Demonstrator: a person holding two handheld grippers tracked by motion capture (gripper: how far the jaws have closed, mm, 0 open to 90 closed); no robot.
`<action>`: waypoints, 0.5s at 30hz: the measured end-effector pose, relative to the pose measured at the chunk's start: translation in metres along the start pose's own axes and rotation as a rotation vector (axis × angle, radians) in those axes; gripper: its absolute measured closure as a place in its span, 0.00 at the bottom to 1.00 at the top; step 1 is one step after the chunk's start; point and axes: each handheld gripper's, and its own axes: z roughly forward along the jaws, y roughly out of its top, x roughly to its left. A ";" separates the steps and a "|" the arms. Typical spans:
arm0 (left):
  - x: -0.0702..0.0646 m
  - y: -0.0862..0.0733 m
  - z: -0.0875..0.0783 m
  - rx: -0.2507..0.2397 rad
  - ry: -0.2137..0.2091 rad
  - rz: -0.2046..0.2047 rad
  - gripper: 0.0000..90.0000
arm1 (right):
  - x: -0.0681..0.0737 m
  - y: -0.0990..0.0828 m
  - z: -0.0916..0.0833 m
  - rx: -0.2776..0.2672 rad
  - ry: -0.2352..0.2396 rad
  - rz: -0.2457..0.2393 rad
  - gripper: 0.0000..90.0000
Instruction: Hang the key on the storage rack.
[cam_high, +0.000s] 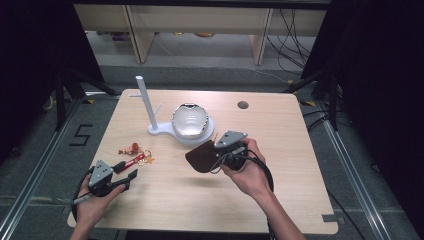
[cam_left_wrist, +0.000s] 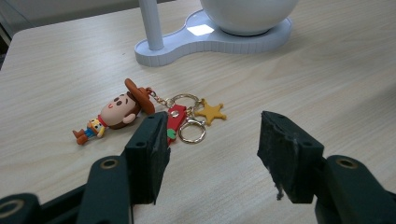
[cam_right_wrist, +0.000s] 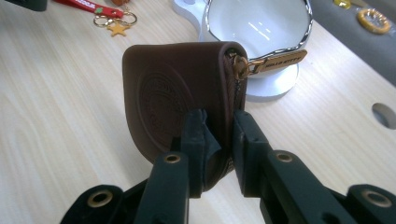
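My right gripper (cam_right_wrist: 218, 140) is clamped on the small dark brown leather pouch (cam_right_wrist: 180, 100), the two black pads pinching its zipped edge near the bottom, so the pouch stands on edge between them with its embossed round face turned to the left of the right gripper view. Its zip is closed and a tan leather pull tab (cam_right_wrist: 280, 59) sticks out sideways from the brass slider; I cannot tell what the pouch holds. In the high view the pouch (cam_high: 201, 156) hangs just in front of the white stand base (cam_high: 167, 131), near the middle of the pale wooden table (cam_high: 280, 200). On that base sits a round white bowl with a shiny metal rim (cam_high: 190, 120), with nothing showing inside it, and a white post (cam_high: 145, 102) rises beside it. My right hand (cam_high: 247, 172) grips from the near side, wrist angled inward. My left gripper (cam_left_wrist: 212, 144) rests low at the near left with its jaws spread wide and nothing between them, pointing at a cowboy figure keychain with a red strap and gold star (cam_left_wrist: 140, 114) lying flat on the table just ahead.
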 end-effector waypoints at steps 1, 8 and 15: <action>0.000 0.000 0.000 0.002 0.001 0.001 0.47 | -0.001 0.001 0.001 0.003 0.008 -0.017 0.86; 0.000 -0.001 0.001 0.002 -0.005 0.003 0.47 | -0.009 0.007 0.006 -0.001 -0.050 -0.066 0.85; -0.001 -0.001 0.002 0.003 -0.005 0.004 0.47 | -0.021 0.019 0.010 0.008 -0.071 -0.091 0.85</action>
